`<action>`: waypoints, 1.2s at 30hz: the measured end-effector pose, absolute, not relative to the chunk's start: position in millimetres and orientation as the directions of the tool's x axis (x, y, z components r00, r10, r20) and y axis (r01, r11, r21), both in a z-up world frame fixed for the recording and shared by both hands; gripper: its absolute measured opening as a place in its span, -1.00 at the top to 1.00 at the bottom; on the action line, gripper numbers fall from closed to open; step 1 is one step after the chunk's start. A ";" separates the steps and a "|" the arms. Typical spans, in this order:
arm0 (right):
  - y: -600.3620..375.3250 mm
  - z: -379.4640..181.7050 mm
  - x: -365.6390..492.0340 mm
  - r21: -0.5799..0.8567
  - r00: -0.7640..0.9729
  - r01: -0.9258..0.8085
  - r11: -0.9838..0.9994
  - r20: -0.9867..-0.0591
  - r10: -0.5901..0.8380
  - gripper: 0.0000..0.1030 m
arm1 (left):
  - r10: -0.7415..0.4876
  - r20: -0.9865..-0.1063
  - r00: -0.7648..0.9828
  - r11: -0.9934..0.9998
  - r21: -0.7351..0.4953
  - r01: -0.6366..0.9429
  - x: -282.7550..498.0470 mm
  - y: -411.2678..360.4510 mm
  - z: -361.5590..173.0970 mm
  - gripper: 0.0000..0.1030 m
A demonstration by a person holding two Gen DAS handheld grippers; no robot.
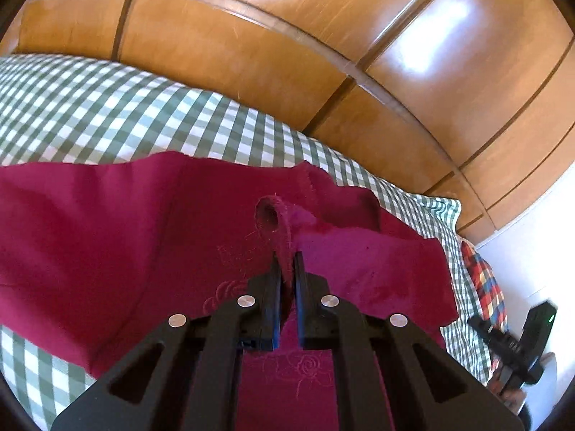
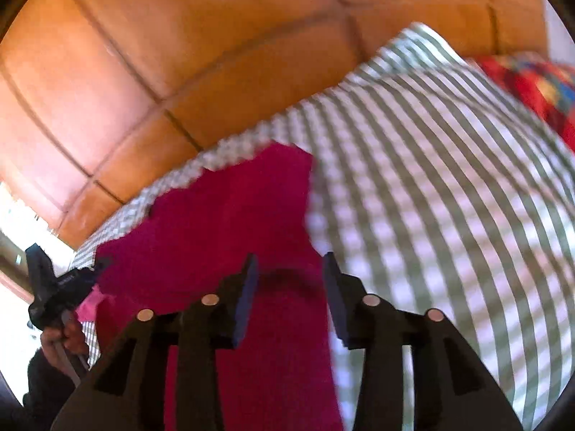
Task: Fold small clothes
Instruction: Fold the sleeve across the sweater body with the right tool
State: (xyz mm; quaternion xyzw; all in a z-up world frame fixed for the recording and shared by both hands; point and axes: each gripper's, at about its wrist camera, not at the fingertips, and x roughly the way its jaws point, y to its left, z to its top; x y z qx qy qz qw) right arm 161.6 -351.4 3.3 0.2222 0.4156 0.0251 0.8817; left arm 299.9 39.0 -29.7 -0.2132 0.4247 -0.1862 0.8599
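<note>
A: Left wrist view: where's the cloth?
B: The crimson embroidered cloth [image 1: 143, 222] lies across the frame's middle on the green-and-white checked bedsheet [image 1: 107, 107]. The left gripper [image 1: 287, 262] pinches a raised fold of it.
A: Right wrist view?
B: Blurred. The right gripper [image 2: 291, 276] stands partly open at lower centre, gripping nothing; the cloth [image 2: 233, 215] lies beneath, left of centre.
</note>
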 end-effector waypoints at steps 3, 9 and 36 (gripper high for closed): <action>-318.9 14.2 197.1 0.353 0.663 0.059 0.934 -0.713 0.228 -0.13 | -0.488 -0.664 0.567 0.850 -0.509 0.135 298.6 39.9 -31.6 0.90; -310.8 -31.3 268.2 0.181 0.562 0.151 0.972 -0.825 0.067 -0.15 | -0.462 -0.706 0.536 0.864 -0.496 0.091 302.1 46.6 -51.8 0.90; -357.7 -42.0 377.3 0.224 0.309 0.190 0.956 -0.938 0.158 0.39 | -0.444 -0.729 0.522 0.895 -0.389 0.217 270.1 34.6 -69.3 0.90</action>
